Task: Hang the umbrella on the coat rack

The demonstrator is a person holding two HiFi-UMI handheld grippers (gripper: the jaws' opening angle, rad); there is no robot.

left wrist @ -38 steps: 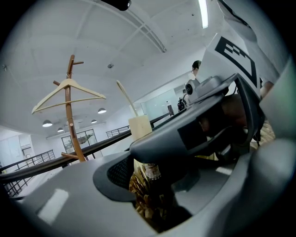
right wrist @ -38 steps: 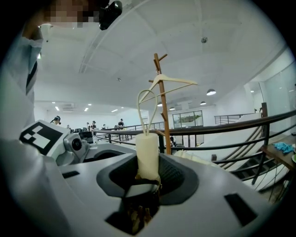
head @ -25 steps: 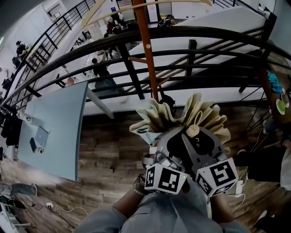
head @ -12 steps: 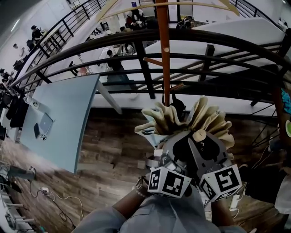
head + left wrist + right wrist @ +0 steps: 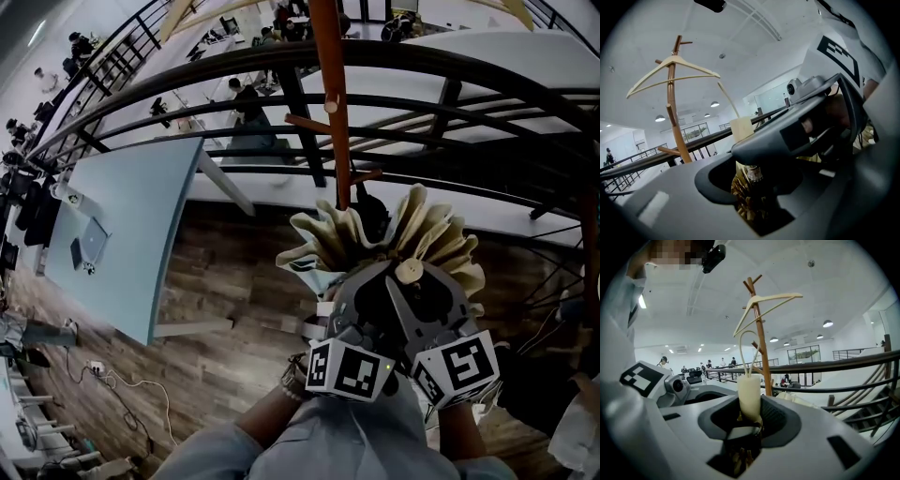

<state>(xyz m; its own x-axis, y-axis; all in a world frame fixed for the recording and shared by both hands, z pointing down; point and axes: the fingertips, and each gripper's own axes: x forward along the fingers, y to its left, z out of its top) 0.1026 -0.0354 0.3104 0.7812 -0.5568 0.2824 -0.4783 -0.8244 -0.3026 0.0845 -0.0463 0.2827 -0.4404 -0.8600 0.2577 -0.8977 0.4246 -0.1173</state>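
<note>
While the left gripper grips the umbrella and the right gripper grips its handle, both near the rack, raise the loop above a peg, then lower it on squarely without loosening either grip.

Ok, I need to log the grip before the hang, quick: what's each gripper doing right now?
Left gripper: shut on the umbrella, at its folded ribs.
Right gripper: shut on the umbrella, at its cream handle.
</note>
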